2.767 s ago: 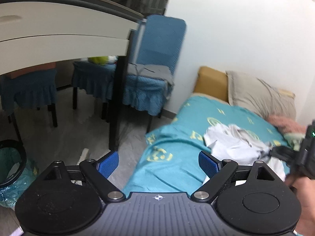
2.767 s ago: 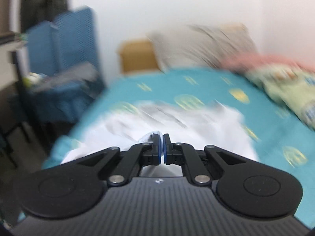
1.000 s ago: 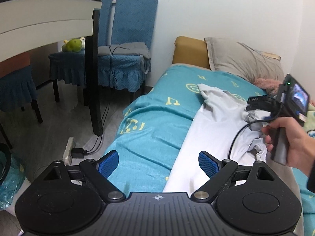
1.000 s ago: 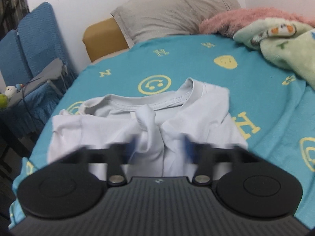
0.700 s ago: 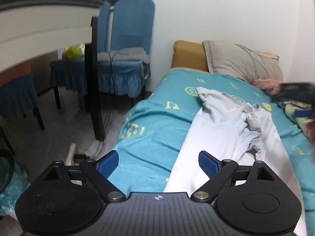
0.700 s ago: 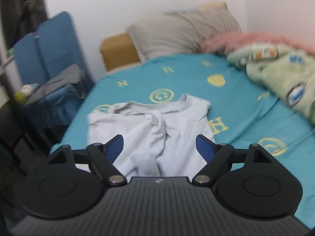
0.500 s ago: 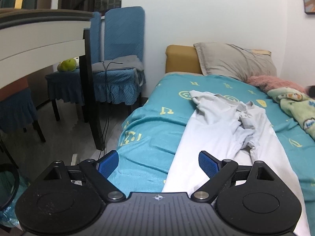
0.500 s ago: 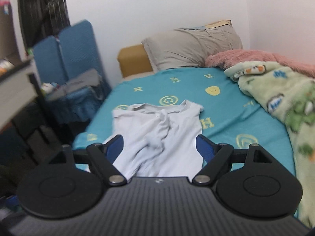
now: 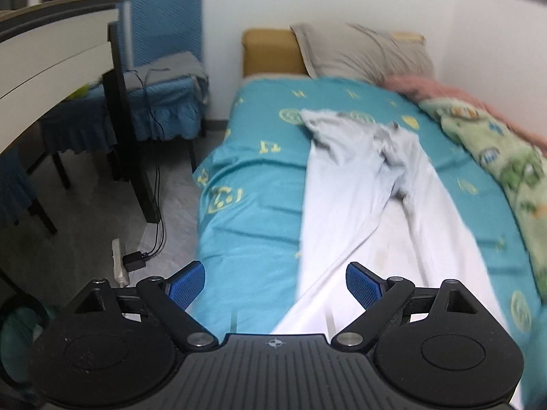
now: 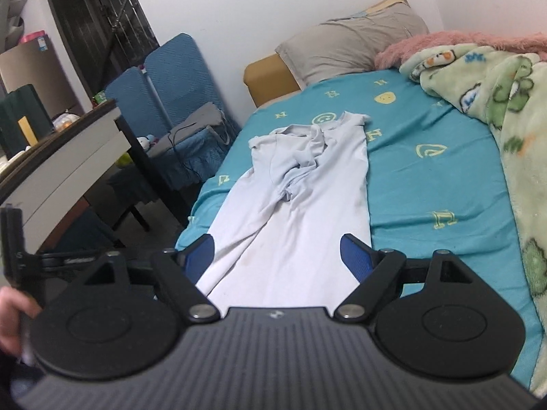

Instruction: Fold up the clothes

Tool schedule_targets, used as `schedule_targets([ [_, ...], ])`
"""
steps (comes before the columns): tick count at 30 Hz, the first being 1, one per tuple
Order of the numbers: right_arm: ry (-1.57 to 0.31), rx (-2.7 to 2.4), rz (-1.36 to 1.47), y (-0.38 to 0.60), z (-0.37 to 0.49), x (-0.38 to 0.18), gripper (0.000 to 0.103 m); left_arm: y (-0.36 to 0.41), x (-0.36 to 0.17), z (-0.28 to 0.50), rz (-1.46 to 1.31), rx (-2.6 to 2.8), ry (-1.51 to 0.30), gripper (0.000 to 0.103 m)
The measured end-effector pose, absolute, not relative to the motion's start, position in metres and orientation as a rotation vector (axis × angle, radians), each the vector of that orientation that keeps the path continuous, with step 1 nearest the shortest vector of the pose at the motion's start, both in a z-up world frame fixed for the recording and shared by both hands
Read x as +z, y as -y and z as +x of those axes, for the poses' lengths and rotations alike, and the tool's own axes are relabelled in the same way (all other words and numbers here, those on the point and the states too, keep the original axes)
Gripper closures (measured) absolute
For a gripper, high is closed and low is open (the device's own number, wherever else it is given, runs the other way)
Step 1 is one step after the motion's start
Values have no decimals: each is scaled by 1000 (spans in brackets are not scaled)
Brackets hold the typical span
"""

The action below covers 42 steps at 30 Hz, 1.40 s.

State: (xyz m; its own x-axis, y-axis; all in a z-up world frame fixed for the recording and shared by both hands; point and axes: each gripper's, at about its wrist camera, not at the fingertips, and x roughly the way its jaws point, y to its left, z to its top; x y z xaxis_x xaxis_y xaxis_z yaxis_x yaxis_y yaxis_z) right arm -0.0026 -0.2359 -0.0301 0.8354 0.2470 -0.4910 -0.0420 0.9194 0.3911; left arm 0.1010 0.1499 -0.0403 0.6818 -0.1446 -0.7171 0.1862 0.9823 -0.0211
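A pale white t-shirt lies lengthwise on the teal bed sheet, collar toward the pillow, with cloth bunched and twisted near its upper middle. It also shows in the left wrist view. My left gripper is open and empty, above the shirt's near hem at the bed's left edge. My right gripper is open and empty, held over the shirt's lower part. The left gripper's body shows at the far left of the right wrist view.
A green patterned blanket and a pink one lie along the bed's right side. A grey pillow is at the head. Blue chairs, a desk and a power strip with cables are left of the bed.
My right gripper let go of the shirt, opened and pulled back toward the foot of the bed. The shirt now lies stretched out. My left gripper swung right over the bed edge.
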Motion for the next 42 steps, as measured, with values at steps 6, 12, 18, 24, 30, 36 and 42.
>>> schedule_targets([
  [6,-607,173,394,231,9,-42,21,-257,-70,96,-198,-165,-887,20],
  [12,-636,177,382,224,16,-47,21,-297,-121,83,-364,-356,-997,33],
  [18,-657,157,402,229,19,-53,21,-281,-161,67,-333,-499,-1062,47],
  [24,-673,154,418,231,22,-58,21,-283,-171,64,-350,-519,-1037,58],
  [30,-685,165,430,230,25,-60,21,-291,-163,64,-385,-511,-958,61],
  [36,-703,179,418,226,28,-63,21,-280,-157,78,-415,-535,-891,61],
  [42,-713,180,423,227,28,-64,21,-263,-172,91,-382,-593,-994,60],
])
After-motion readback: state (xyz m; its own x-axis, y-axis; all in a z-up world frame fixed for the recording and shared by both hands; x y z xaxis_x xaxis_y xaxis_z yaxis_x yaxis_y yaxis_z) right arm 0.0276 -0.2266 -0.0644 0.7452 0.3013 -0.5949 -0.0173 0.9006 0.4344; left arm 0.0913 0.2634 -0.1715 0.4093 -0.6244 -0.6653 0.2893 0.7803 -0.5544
